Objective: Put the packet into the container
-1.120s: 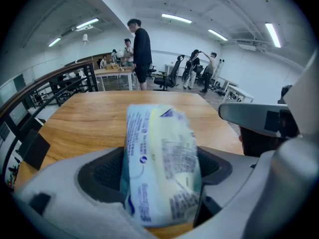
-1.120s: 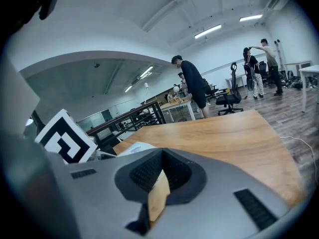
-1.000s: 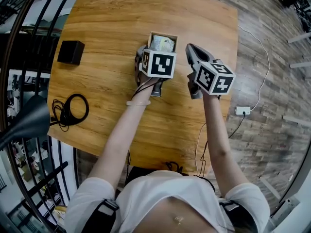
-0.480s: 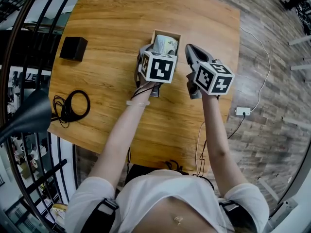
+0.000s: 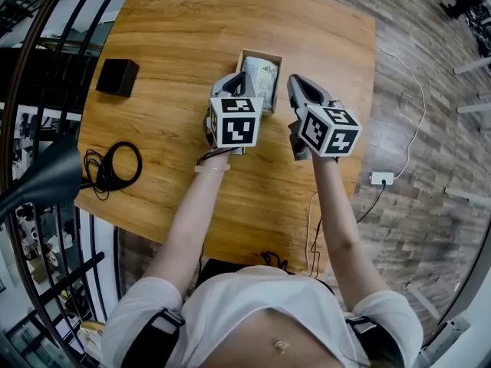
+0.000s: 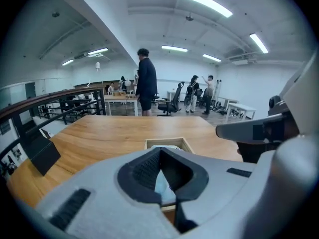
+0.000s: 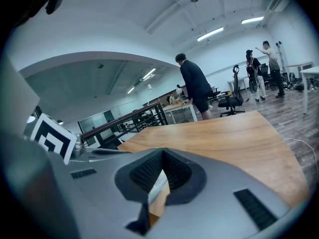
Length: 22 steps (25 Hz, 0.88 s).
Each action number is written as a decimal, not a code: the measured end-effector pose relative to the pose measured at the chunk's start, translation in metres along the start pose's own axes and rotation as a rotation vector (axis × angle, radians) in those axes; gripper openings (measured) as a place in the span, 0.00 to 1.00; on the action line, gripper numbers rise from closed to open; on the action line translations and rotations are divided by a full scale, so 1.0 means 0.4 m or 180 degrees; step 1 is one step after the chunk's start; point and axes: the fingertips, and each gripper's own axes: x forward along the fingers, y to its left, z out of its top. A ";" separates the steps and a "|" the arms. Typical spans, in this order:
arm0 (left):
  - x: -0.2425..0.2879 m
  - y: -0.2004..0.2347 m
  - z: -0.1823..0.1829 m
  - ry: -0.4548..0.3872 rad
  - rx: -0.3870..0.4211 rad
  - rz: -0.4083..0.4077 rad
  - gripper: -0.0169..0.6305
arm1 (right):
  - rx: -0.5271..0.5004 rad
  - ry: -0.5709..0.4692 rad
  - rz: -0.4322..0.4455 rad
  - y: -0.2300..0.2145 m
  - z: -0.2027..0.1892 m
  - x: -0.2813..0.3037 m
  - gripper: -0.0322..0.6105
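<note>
Packet (image 5: 262, 77) lies in the container (image 5: 261, 52).
Left hand-held gripper (image 5: 238, 79) has just closed on nothing; right hand-held gripper (image 5: 295, 83) also pressed together, empty.

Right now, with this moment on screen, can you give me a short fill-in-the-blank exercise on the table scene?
1. The packet lies ___ the container.
2. In the head view, the black box sits near the ___ edge of the table.
3. The coiled cable on the table is ___ in colour.
4. The right gripper has its jaws ___, with nothing between them.

Missing words: inside; left; black; shut.
</note>
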 end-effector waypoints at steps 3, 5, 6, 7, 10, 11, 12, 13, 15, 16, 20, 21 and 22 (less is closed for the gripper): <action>-0.034 -0.014 0.032 -0.0332 -0.0028 -0.0203 0.04 | -0.0058 -0.0192 -0.0057 0.005 0.015 -0.010 0.06; -0.056 -0.025 0.045 -0.0541 0.0028 -0.0304 0.04 | -0.0103 -0.0310 -0.0104 0.007 0.022 -0.021 0.06; -0.067 -0.030 0.047 -0.0612 0.0060 -0.0348 0.04 | -0.0123 -0.0370 -0.0120 0.010 0.027 -0.028 0.06; -0.078 -0.035 0.049 -0.0668 0.0086 -0.0393 0.04 | -0.0139 -0.0431 -0.0127 0.014 0.032 -0.036 0.06; -0.113 -0.045 0.053 -0.0781 0.0102 -0.0472 0.04 | -0.0170 -0.0576 -0.0099 0.033 0.047 -0.062 0.06; -0.125 -0.047 0.057 -0.0810 0.0086 -0.0481 0.04 | -0.0179 -0.0600 -0.0089 0.038 0.051 -0.073 0.06; -0.138 -0.051 0.061 -0.0843 0.0062 -0.0490 0.04 | -0.0189 -0.0615 -0.0085 0.042 0.054 -0.084 0.06; -0.153 -0.056 0.068 -0.0886 0.0036 -0.0503 0.04 | -0.0200 -0.0628 -0.0088 0.046 0.057 -0.096 0.06; -0.189 -0.067 0.088 -0.0998 0.0008 -0.0524 0.04 | -0.0220 -0.0677 -0.0109 0.054 0.065 -0.123 0.06; -0.210 -0.072 0.098 -0.1057 0.0012 -0.0529 0.04 | -0.0229 -0.0724 -0.0125 0.061 0.070 -0.139 0.06; -0.295 -0.082 0.115 -0.1295 -0.0008 -0.0582 0.04 | -0.0352 -0.1037 -0.0250 0.096 0.078 -0.213 0.06; -0.313 -0.082 0.112 -0.1331 -0.0026 -0.0587 0.04 | -0.0397 -0.1104 -0.0276 0.105 0.077 -0.230 0.06; -0.330 -0.080 0.107 -0.1357 -0.0034 -0.0582 0.04 | -0.0433 -0.1160 -0.0291 0.114 0.075 -0.245 0.06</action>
